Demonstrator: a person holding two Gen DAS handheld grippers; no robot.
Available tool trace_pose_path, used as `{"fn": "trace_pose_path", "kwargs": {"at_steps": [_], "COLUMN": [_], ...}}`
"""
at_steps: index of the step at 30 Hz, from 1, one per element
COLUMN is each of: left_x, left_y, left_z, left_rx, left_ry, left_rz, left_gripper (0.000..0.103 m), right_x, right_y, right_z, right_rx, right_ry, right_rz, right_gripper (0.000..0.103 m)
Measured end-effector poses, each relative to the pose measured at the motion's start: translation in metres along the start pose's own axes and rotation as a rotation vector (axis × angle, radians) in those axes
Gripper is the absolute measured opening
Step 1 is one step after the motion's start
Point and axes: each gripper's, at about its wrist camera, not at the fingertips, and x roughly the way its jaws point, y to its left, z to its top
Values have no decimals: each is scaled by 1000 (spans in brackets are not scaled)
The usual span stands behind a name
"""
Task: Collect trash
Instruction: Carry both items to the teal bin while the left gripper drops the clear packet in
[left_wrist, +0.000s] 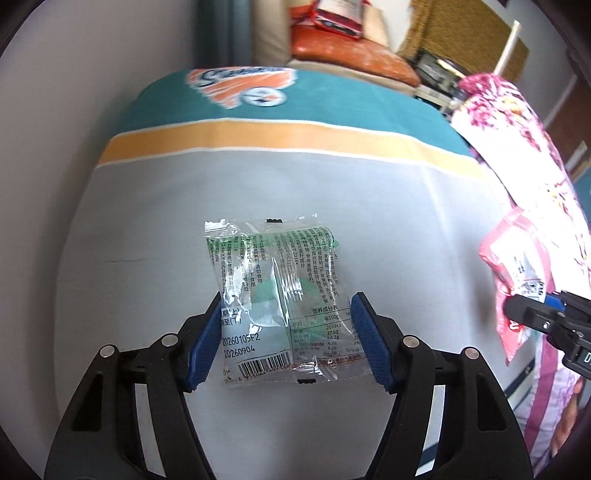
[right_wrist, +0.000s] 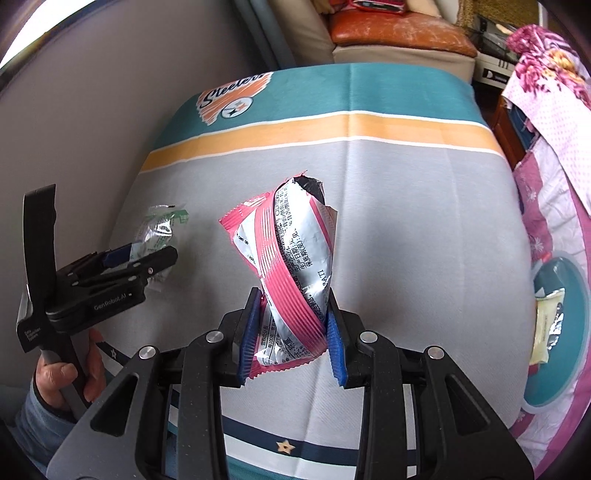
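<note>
A grey, orange and teal blanket (right_wrist: 406, 177) covers the surface, an orange cushion (right_wrist: 399, 35) beyond. The left gripper (left_wrist: 286, 332) is spread around a clear wrapper (left_wrist: 280, 295); the right gripper (right_wrist: 291, 328) pinches a pink wrapper (right_wrist: 291, 258).

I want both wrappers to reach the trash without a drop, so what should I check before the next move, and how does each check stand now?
1. Right gripper shut on the pink wrapper: ok.
2. Pink wrapper lifted off the grey cloth: ok.
3. Clear green wrapper between the left gripper's fingers: ok.
4. Left gripper closed on it: not ok, jaws stand apart.
5. Clear green wrapper flat, not folded under a pad: cannot tell.
6. Trash container in sight: not ok, neither view shows one.
</note>
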Motion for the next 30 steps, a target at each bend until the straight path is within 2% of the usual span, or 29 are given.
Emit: {"fn": "trace_pose_path", "kwargs": {"at_steps": [6,17,23,30], "left_x": [1,10,17,24], "left_y": [-57,-184,-239,-282], "left_z": [3,1,-5,-10], "left_rx": [62,235,302,362], "left_ry": [5,24,47,68], "left_rz": [-45,-113,-119,-105], "left_gripper": [69,69,69,69], "right_x": [-27,-72,-89,-103], "right_y": [-43,-148,-190,-240], "right_z": [-14,-49,-65,-85], "right_rx": [65,238,297,384], "right_ry": [-52,-145,-196,-246], "right_rz": [-8,-20,-21,2], "right_gripper": [31,31,31,31]}}
